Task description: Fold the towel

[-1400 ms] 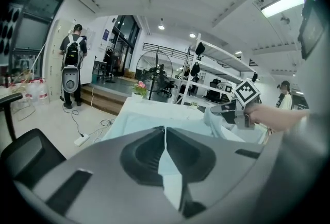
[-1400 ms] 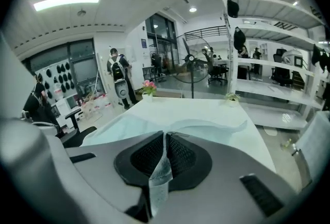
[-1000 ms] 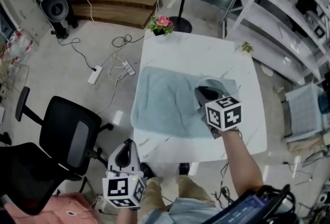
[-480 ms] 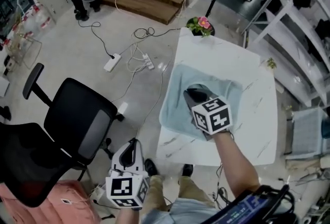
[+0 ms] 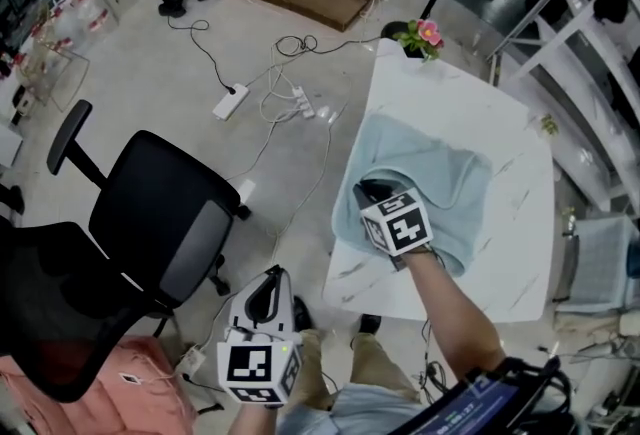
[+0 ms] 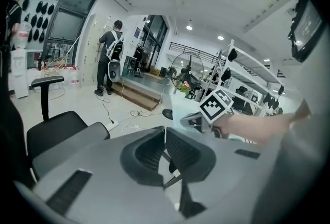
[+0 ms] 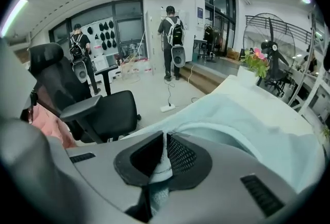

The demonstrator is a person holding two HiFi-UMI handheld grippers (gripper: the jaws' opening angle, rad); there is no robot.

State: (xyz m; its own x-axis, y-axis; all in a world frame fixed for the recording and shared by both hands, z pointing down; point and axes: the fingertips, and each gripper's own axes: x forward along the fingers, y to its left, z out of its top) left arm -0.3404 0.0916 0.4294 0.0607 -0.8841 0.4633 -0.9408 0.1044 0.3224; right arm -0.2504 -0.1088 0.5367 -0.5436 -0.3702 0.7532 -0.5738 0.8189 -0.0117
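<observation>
A light blue towel (image 5: 430,173) lies on the white marble table (image 5: 445,83), with one edge lifted and folded back over itself. My right gripper (image 5: 366,192) is above the towel's near left part and is shut on that lifted edge. In the right gripper view the cloth (image 7: 161,166) is pinched between the jaws of the gripper (image 7: 165,148), and the towel (image 7: 242,115) spreads out beyond. My left gripper (image 5: 266,291) is off the table, low by the person's legs. It is shut and empty (image 6: 165,138), and its view shows the right gripper's marker cube (image 6: 219,106).
A black office chair (image 5: 160,223) stands left of the table. A power strip with cables (image 5: 230,101) lies on the floor. A potted flower (image 5: 420,33) sits at the table's far corner. White shelving (image 5: 590,43) runs along the right, and a pink cloth (image 5: 100,393) is at bottom left.
My right gripper has carried the towel's edge lower and toward the table's near left side, so the fold lies further over. The head view has swung, and the left gripper has shifted a little.
</observation>
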